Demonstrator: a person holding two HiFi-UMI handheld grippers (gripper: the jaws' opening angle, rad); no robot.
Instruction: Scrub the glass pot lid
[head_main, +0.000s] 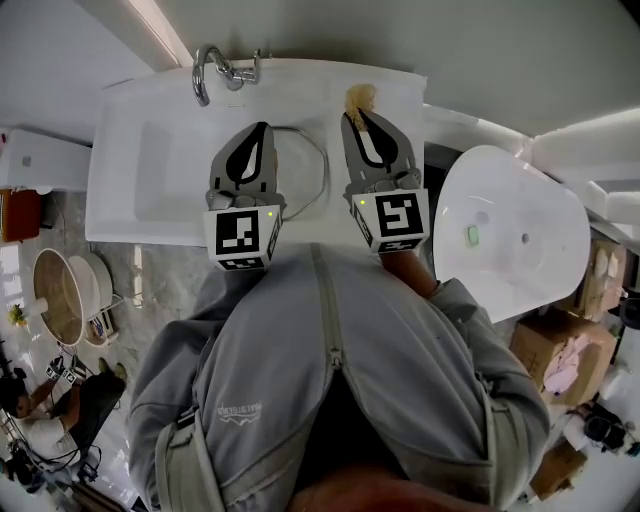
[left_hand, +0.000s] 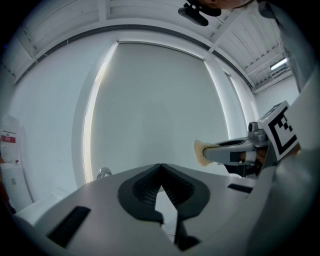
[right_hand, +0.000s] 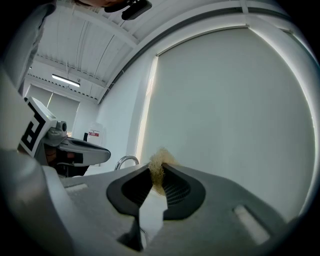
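On the sink (head_main: 150, 170) the lid (head_main: 300, 172) lies flat, at three o'clock from the left hand-held gripper (head_main: 262, 128), closed and empty, and nine o'clock from the right hand-held gripper (head_main: 353, 116), clamping a scrubber (head_main: 359, 97).

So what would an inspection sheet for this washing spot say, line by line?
Surface: white sink counter, faucet at its back.
Job's things: glass lid, its rim showing between the grippers; tan scrubber.
Clutter: cardboard boxes and a wooden bucket on the floor.
Grippers: left hand-held gripper shut, nothing seen between its jaws; right hand-held gripper shut on the scrubber.
Cables: nothing seen.
Surroundings: white tub to the right of the counter.
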